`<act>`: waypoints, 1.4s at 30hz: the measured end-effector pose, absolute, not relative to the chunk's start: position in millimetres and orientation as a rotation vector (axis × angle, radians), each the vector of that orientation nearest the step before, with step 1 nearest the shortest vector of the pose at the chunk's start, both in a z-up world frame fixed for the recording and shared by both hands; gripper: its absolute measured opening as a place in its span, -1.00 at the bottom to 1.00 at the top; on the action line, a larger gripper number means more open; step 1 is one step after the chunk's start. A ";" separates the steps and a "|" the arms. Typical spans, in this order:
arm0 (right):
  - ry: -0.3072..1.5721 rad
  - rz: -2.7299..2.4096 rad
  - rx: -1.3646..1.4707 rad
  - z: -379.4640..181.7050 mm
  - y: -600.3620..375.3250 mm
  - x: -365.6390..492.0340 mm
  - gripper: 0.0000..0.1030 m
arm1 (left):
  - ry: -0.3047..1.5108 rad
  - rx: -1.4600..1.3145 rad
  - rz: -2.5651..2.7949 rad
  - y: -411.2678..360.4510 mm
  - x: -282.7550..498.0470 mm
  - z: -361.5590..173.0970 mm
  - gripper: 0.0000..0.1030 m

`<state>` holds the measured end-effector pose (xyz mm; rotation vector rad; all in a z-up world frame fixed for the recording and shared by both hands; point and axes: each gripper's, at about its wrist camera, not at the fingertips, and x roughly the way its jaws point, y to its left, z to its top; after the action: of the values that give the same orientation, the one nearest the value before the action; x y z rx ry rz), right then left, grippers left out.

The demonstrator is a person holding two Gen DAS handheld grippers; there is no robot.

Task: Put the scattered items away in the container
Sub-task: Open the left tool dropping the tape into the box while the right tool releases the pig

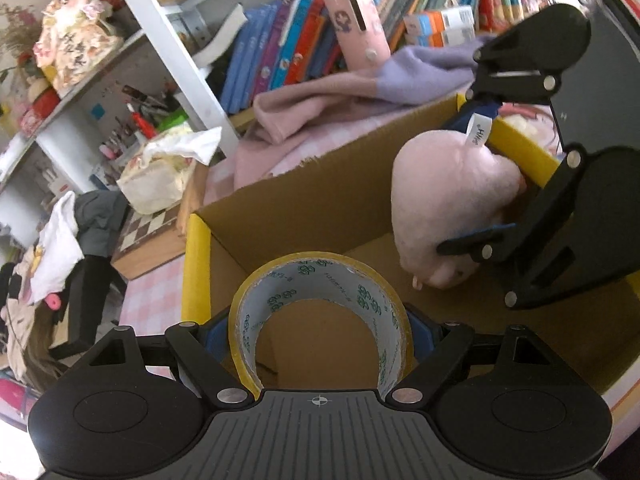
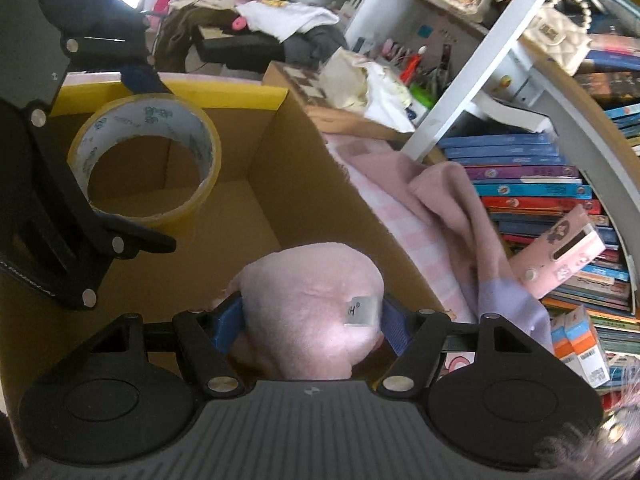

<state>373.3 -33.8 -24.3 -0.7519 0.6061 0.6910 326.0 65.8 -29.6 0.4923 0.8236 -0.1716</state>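
Left hand-held gripper (image 1: 320,336) pinching yellow packing-tape roll (image 1: 320,304); right hand-held gripper (image 2: 310,320) pinching pink plush toy (image 2: 308,300), both above open cardboard box (image 2: 256,208) interior.

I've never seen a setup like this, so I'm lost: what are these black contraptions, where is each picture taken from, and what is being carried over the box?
There is no robot here. A person holds a two-finger gripper in each hand, and each gripper has a wide-angle camera looking forward along its fingers.

In the left camera's view, the left gripper clamps a roll of tape; the other gripper appears on that picture's right side.

In the right camera's view, the right gripper squeezes a pink plush toy bearing a white tag.

Both are held over an open cardboard box with yellow-taped edges. Its floor looks bare. Beside it lie a pink blanket and rows of books.
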 end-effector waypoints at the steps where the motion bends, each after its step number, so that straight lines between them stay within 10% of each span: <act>1: 0.615 0.697 -0.753 -25.5 -33.3 373.9 0.33 | 0.830 0.493 -0.172 66.0 327.8 -31.0 0.66; 42: 0.473 0.630 -0.485 24.7 -61.4 364.9 0.48 | 0.589 0.425 -0.033 54.3 285.8 28.1 0.80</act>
<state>364.9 -61.4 24.7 -0.4853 0.4726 0.6299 285.8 54.3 28.1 0.4248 0.5894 -0.0331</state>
